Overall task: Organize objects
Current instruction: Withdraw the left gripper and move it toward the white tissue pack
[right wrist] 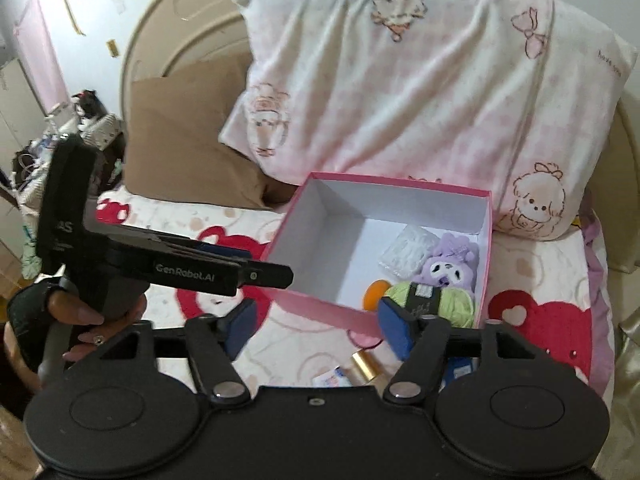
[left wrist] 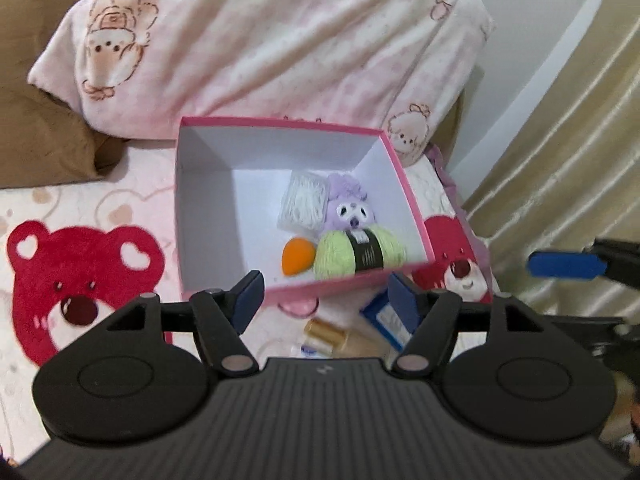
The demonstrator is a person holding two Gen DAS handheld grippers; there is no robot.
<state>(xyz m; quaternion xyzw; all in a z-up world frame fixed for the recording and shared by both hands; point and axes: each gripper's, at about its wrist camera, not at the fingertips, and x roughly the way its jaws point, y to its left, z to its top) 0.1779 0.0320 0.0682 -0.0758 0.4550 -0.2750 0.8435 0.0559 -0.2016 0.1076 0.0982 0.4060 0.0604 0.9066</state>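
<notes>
While both tools hang above the bed, I see my left gripper (left wrist: pixel 324 300) with its jaws spread and nothing between them, and my right gripper (right wrist: pixel 318 328) the same: apart and empty. No earlier view is at hand, so I judge only what lies below.

Just beyond the fingertips sits the pink box (left wrist: pixel 224 200), lid off, on the bear-print bedsheet (left wrist: pixel 80 280) near the head of the bed. Four things are gathered in its near right corner: a green yarn ball (left wrist: pixel 356 258) with a dark band against the near wall, an orange sponge (left wrist: pixel 298 260) touching it on the left, a purple plush toy (left wrist: pixel 350 210) behind the yarn, and a white packet (left wrist: pixel 302 200) beside the toy. The left half of the box is bare.

Outside it, by the near wall, things still wait on the sheet: a gold-capped bottle (left wrist: pixel 340 338), a blue-edged card (left wrist: pixel 382 316) just beside it, and a small white-and-blue item (right wrist: pixel 334 376) I cannot identify. A round pink shape pokes out under the box edge; I cannot tell what it is.

Behind the box lean a pink patterned pillow (right wrist: pixel 420 80) and a brown cushion (right wrist: pixel 184 140).

I judge the job past halfway: four items in, about three left.
</notes>
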